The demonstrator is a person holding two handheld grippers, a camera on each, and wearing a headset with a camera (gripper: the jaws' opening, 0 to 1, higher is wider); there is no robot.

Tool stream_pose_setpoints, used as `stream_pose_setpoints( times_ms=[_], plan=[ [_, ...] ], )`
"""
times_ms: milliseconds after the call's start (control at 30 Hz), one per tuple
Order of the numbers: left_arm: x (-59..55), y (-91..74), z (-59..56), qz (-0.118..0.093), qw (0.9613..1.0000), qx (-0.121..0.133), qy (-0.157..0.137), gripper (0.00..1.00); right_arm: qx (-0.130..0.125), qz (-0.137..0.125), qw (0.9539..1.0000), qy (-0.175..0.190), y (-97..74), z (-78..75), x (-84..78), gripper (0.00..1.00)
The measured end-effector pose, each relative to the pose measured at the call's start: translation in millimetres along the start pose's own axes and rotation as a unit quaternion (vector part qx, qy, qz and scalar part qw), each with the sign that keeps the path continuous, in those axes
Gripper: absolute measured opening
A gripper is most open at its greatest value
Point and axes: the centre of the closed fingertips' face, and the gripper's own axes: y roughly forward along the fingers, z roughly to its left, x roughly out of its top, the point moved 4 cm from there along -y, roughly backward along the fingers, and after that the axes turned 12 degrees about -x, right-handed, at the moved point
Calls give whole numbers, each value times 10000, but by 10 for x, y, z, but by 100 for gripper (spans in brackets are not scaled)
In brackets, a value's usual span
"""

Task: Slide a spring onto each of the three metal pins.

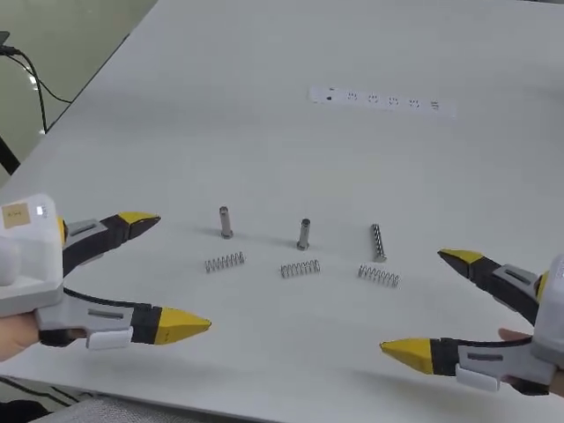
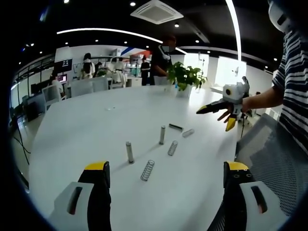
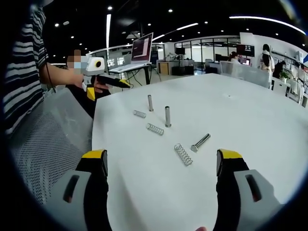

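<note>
Two short metal pins [image 1: 226,222] [image 1: 304,233] stand upright on the white table [image 1: 291,167]. The third pin [image 1: 377,242] lies on its side, as the right gripper view shows [image 3: 200,142]. A loose spring lies in front of each: left [image 1: 225,262], middle [image 1: 300,268], right [image 1: 379,276]. My left gripper [image 1: 167,271] is open, left of the row and apart from it. On the right, my right gripper [image 1: 429,304] is also open, holding nothing. The left gripper view looks along the row, with the nearest pin [image 2: 129,151] and spring [image 2: 147,170].
A white power strip [image 1: 383,100] lies flat far back on the table. A black cable [image 1: 35,79] hangs past the left edge. A mesh chair [image 3: 53,139] stands beside the table's near edge. People and desks fill the room behind.
</note>
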Motion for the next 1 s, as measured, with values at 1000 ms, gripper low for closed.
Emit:
stream_pose_setpoints(
  times_ms=[1000],
  plan=[
    [-3, -4, 14, -45, 10000, -12, -71, 97, -153, 140, 9996, 171, 177, -112, 190, 90]
  ],
)
